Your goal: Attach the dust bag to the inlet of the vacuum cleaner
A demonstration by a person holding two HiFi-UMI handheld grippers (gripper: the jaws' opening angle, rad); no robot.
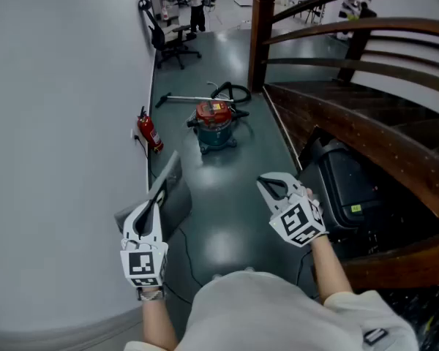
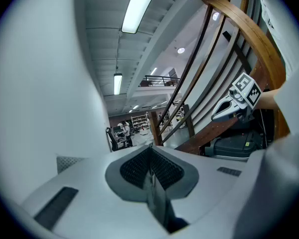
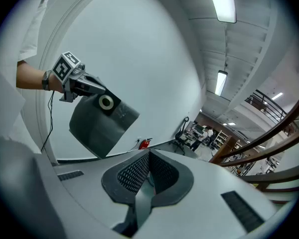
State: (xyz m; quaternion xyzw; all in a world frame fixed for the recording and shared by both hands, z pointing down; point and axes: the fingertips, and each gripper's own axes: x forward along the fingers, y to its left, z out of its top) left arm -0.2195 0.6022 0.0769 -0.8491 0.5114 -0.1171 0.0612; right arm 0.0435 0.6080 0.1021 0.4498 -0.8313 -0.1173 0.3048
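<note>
Dark green floor [image 1: 227,218] runs between a curved white wall [image 1: 58,123] and a wooden staircase [image 1: 336,115], with the vacuum cleaner [image 1: 216,125] at upper centre of the head view, well apart from both tools. At lower left the left hand-held gripper [image 1: 158,192] pinches the dust bag [image 1: 177,196], a flat dark grey pouch, while the right hand-held gripper [image 1: 267,183] at lower right is pressed together on nothing. Only the right gripper view shows the bag's face with its white ring [image 3: 106,102].
</note>
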